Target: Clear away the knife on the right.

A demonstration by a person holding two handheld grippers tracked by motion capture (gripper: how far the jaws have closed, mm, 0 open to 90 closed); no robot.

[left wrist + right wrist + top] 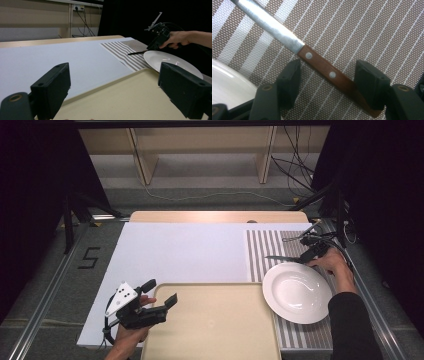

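Your right gripper (pixel 325 82) sits over the knife (pixel 294 47), low in the right gripper view, with one black finger (pixel 290 80) on each side of the brown riveted handle. The fingers stand apart from the wood with mat showing in both gaps, so the knife is straddled but not clamped. It lies flat on the striped placemat (pixel 374 30), blade running toward the upper left of that frame, and the white plate's (pixel 227 82) rim curves in at the lower left.

In the high view the knife (pixel 282 258) rests at the right of the frame, just above the plate (pixel 297 292) and near its rim; whether blade and rim touch is hard to tell at that size (the left gripper view suggests they are very close). Your right hand (pixel 334 264) is beside it.

Your left gripper (pixel 157 295) hangs at the lower left of the high view, over the left edge of the beige tray (pixel 220 330), its fingers wide apart with nothing between them.

As far as the pictures go, the reach for the knife looks complete and the grasp is the step in hand. Everything after that is left to do: closing on the handle, lifting, and carrying the knife wherever it belongs. The plate sits on the mat, not on the tray, and the tray carries nothing.
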